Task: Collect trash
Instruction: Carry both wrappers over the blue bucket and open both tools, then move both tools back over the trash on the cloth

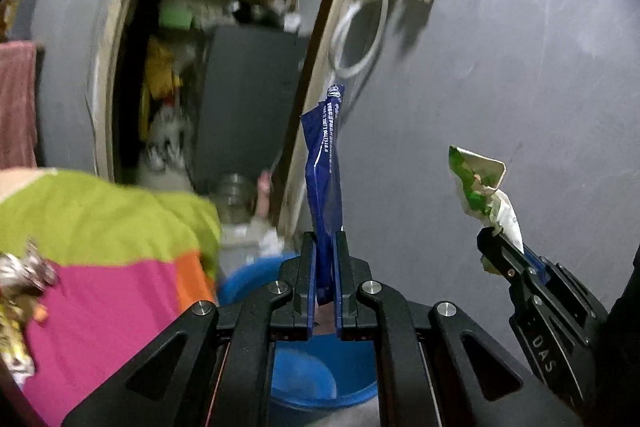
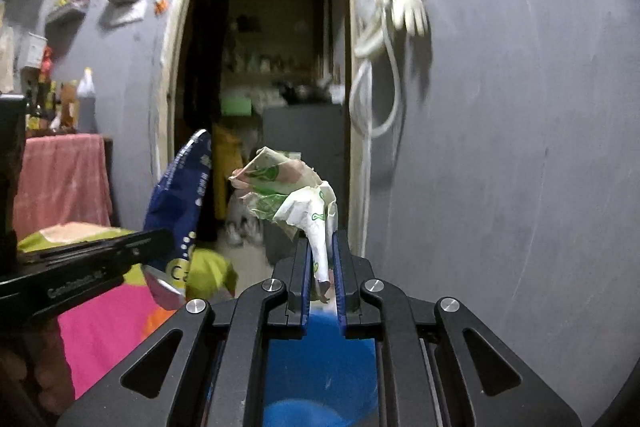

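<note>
Black linkage arms fill the foreground of each wrist view, and between them the left gripper (image 1: 324,239) stands clamped almost fully closed on the lower end of a blue wrapper (image 1: 325,163), which rises upright from the jaws; pinching one end likely keeps the limp packet from folding over the fingers. Directly beneath it sits a blue bucket (image 1: 312,383), the landmark here; judged from the task, it is the bin, so both pieces are probably being carried over it for dropping. Right of the bucket in the left view, the right gripper (image 1: 494,241) is likewise squeezed shut on a crumpled green-and-white wrapper (image 1: 480,183), held above the bucket's level; from its own camera the paper (image 2: 296,195) bunches out beyond the jaws, with the bucket (image 2: 320,367) below. Left of the bucket lies a green and pink cloth (image 1: 112,259); behind it, a doorway (image 1: 224,67) opens in the grey wall (image 1: 520,87).
</note>
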### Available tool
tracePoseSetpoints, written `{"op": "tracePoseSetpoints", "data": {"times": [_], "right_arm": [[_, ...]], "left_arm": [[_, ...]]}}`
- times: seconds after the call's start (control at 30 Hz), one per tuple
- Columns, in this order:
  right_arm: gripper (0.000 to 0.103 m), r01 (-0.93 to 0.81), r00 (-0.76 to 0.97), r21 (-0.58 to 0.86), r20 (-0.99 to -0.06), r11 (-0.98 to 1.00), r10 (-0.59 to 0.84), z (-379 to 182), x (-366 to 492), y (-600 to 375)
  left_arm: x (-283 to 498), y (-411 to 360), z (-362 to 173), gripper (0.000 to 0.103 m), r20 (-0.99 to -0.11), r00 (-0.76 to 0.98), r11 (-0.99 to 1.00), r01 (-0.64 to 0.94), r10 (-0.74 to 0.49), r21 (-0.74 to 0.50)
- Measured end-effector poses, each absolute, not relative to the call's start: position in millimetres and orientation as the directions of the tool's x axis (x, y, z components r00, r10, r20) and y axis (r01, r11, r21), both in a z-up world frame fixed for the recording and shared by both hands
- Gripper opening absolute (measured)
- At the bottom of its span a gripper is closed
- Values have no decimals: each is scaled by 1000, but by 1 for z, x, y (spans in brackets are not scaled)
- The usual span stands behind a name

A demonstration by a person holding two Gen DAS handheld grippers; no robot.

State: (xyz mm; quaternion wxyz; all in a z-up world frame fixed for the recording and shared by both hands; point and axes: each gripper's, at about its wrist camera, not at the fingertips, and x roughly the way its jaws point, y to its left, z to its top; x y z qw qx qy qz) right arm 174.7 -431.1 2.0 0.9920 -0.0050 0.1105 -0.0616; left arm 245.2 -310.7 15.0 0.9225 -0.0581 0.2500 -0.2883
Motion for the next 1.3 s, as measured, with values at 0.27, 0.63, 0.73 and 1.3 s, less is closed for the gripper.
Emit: {"op": "tracePoseSetpoints", "data": {"times": [0.27,0.63,0.73,1.3], "right_arm": [[11,103,916,60,-394,993,-71,-43,205,-451],[28,86,881,129,-473,988,-15,-60,220,-462],[32,80,905,129,-424,988,-18,-43,208,-458],[99,-35,997,86,-65,996,41,70,146,-361]], "left_arm": [[290,-327,-43,5,-603,601,845,453,-524,-284],[295,-307,-50,17,-642,569,854,406,-514,-324],[284,-289,-29,27,-588,611,848,406,-530,-342],[200,-131,79,98,-261,902,928,286,-345,-241]]}}
